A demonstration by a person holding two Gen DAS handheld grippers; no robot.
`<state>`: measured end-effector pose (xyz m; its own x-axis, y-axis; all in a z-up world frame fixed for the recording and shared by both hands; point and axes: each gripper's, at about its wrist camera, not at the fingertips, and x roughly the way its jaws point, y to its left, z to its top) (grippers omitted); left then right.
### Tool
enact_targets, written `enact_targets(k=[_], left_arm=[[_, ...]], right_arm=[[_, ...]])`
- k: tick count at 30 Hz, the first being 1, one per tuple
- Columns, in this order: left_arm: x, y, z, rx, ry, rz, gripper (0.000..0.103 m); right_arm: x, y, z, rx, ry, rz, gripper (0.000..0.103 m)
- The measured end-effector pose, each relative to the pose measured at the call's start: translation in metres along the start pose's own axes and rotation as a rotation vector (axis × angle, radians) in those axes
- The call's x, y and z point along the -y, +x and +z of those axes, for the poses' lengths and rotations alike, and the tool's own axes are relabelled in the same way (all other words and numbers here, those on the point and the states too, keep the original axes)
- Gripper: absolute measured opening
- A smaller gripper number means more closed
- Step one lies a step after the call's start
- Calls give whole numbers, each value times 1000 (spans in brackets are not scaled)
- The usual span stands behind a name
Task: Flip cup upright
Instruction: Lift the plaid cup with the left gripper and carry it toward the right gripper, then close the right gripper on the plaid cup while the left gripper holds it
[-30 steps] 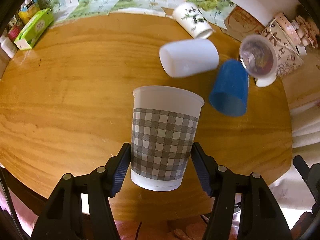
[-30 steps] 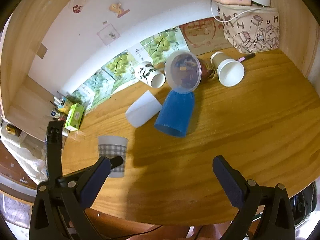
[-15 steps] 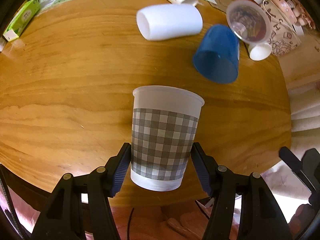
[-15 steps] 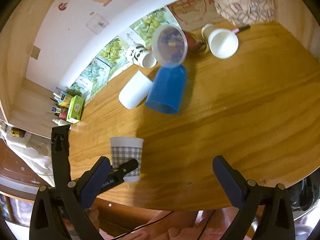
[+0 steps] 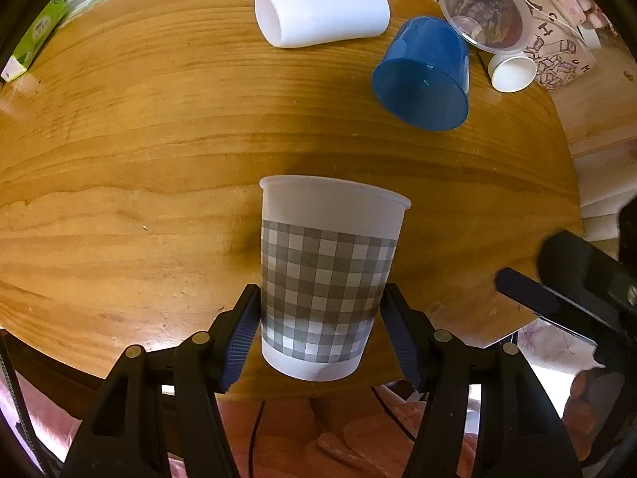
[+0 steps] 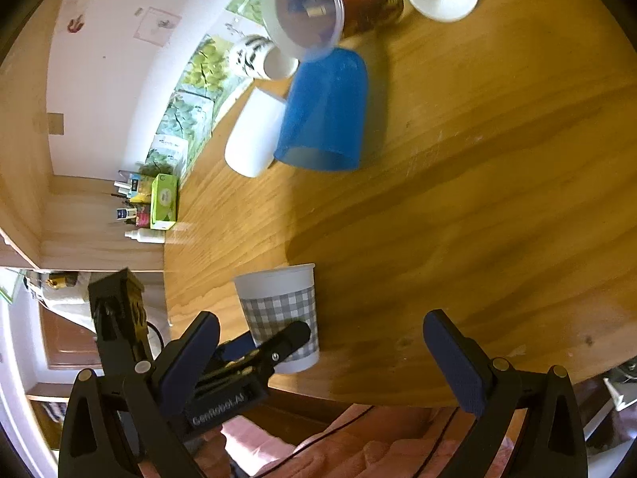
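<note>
A white cup with a grey check band (image 5: 326,275) stands upright, mouth up, near the front edge of the wooden table (image 5: 139,151). My left gripper (image 5: 322,334) is shut on its lower half, one blue pad on each side. The cup also shows in the right wrist view (image 6: 280,310), with the left gripper (image 6: 270,344) around it. My right gripper (image 6: 330,358) is open and empty, above the table's front edge, to the right of the cup.
A blue cup (image 5: 426,75) and a plain white cup (image 5: 322,12) lie on their sides at the back. Behind them are a clear lidded container (image 5: 483,14), a small white cup (image 5: 511,71), a patterned mug (image 6: 254,59) and a green box (image 6: 163,201).
Both grippers have drawn back toward the table's front edge. The left gripper keeps its hold on the checked cup. The right gripper's finger has come into the left wrist view.
</note>
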<state>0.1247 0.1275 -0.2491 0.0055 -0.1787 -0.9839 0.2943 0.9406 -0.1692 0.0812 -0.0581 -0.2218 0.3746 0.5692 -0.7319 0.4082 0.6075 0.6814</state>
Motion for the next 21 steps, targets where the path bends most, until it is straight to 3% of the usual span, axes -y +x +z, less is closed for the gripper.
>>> enact_targets(k=[14, 21], left_arm=[[-16, 4, 1, -45, -27, -68, 67], [-20, 6, -3, -73, -40, -62, 73]], right_arm=[[-6, 42, 14, -143, 3, 36, 103], [-10, 57, 21, -188, 4, 27, 103]])
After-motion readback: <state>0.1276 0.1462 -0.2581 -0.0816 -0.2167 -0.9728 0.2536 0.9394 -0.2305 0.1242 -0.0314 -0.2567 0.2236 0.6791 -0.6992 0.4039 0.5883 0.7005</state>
